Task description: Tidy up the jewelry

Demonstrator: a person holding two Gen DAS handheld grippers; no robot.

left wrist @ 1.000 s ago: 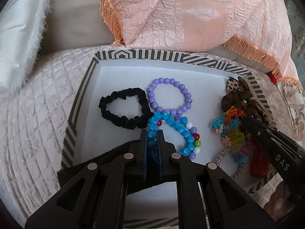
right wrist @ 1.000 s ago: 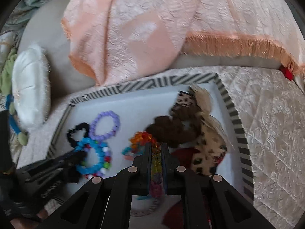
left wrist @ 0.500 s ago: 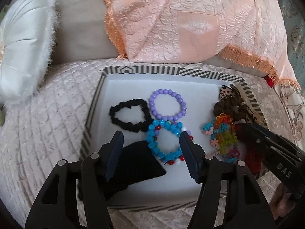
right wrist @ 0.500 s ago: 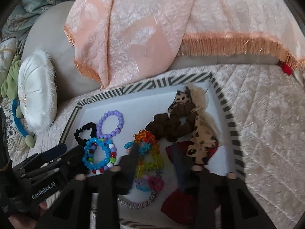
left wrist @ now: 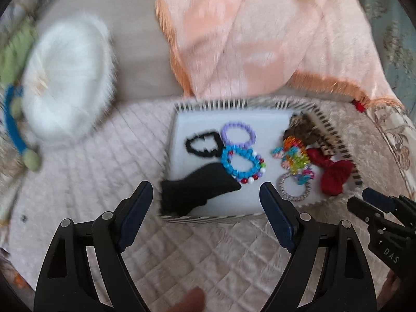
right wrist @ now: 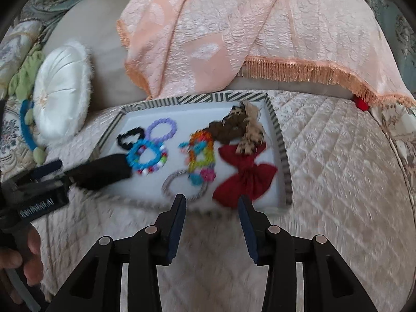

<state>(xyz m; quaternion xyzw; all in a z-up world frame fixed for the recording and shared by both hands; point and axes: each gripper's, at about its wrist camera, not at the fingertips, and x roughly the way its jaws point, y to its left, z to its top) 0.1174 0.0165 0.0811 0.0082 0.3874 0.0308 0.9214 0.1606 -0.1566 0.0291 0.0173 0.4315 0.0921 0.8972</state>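
Now both grippers have let go and pulled back from the tray

Just a second ago the left gripper (left wrist: 205, 212) was pinched on the blue bead bracelet (left wrist: 240, 162) and the right gripper (right wrist: 212, 218) on the rainbow bead chain (right wrist: 201, 153); both jaws have just been opening, the left wide and the right about half, with nothing between them; each now hangs over the quilted cover (right wrist: 338, 182), short of the striped tray (right wrist: 282, 153); the blue bracelet lies by the purple bracelet (left wrist: 238, 132) and black scrunchie (left wrist: 202, 144), the chain in the middle beside the grey coil tie (right wrist: 182, 186) and red bow (right wrist: 244, 179); by the look of it both pieces are placed, and this stretch of sorting seems done.
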